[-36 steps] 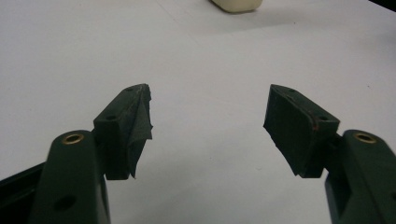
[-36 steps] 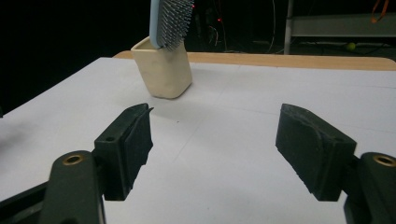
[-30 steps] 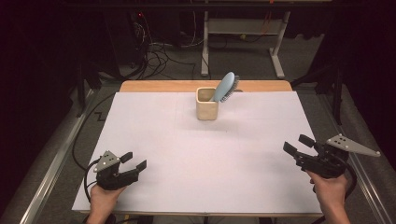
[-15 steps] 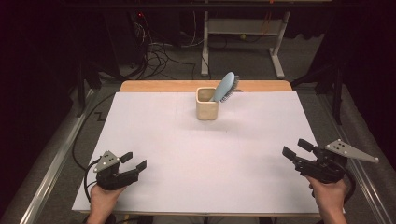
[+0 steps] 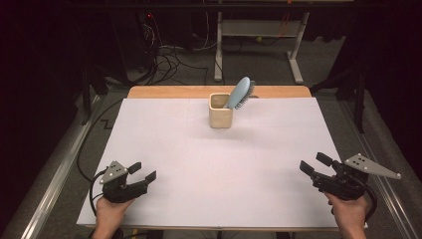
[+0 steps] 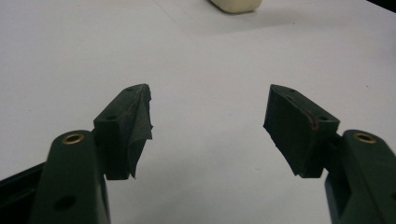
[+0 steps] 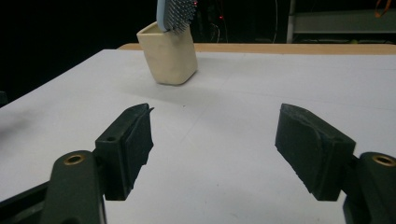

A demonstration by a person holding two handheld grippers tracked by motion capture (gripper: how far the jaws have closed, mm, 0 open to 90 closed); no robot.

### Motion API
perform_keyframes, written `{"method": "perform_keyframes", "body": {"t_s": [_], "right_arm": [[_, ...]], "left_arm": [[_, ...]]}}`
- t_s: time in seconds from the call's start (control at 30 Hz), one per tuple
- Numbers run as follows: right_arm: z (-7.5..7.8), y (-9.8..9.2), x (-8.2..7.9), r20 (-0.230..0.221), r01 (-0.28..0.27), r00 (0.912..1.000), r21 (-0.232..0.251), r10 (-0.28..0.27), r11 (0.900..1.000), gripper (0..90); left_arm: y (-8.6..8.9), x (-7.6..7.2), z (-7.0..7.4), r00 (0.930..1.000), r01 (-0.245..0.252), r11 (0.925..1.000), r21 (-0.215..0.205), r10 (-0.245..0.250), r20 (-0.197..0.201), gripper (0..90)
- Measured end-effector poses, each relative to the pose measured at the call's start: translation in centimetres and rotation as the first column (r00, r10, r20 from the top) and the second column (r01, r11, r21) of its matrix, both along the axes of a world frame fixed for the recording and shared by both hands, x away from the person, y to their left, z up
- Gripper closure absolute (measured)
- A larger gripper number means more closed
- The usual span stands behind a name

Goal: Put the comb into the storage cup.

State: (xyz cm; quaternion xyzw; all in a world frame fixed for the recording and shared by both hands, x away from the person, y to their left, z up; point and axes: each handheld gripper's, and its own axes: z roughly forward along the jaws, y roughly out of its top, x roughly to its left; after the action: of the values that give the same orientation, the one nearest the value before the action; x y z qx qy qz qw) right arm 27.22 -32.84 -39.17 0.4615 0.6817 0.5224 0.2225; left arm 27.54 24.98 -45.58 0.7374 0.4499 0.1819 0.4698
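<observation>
My left gripper (image 5: 142, 172) sits at about eight o'clock on the desk (image 5: 164, 129), low over its white cover, with my left hand (image 5: 108, 211) wrapped round the body behind it. Its jaws stand wide apart with nothing between them; in the left gripper view (image 6: 208, 119) only bare white cover shows in the gap, and a flap of black tape hangs loose from the inner face of the left-hand pad (image 6: 140, 126). The cable (image 5: 92, 186) loops out to the left of that hand.

Up the middle, at about twelve o'clock and well apart from both grippers, stands the cream cup (image 5: 220, 110), upright on the white cover just short of the bare wooden strip (image 5: 164, 91) along the far edge. A blue hairbrush (image 5: 240, 92) is stuck in it, handle down, the head leaning out over the rim toward one o'clock, bristles facing right. In the right gripper view the cup (image 7: 169, 55) lies toward eleven o'clock, beyond my jaws, with the brush head (image 7: 176, 13) poking above it.

My right gripper (image 5: 314, 164) rests at about four o'clock near the desk's right edge, held by my right hand (image 5: 348, 211), its grey three-cornered plate (image 5: 372, 166) jutting right. Its jaws are also spread wide and grip nothing; the right gripper view (image 7: 212, 140) shows only empty cover between the pads.
</observation>
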Motion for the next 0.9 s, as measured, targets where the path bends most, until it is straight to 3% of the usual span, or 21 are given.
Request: {"method": "perform_keyframes", "body": {"t_s": [0.9], "right_arm": [[-1.9,-0.2,-0.9,-0.029,0.009,0.9995,0.002,-0.009,1.0,28.5]], "left_arm": [[0.0,0.0,0.0,1.0,0.001,1.0,-0.001,-0.001,0.001,32.3]]}}
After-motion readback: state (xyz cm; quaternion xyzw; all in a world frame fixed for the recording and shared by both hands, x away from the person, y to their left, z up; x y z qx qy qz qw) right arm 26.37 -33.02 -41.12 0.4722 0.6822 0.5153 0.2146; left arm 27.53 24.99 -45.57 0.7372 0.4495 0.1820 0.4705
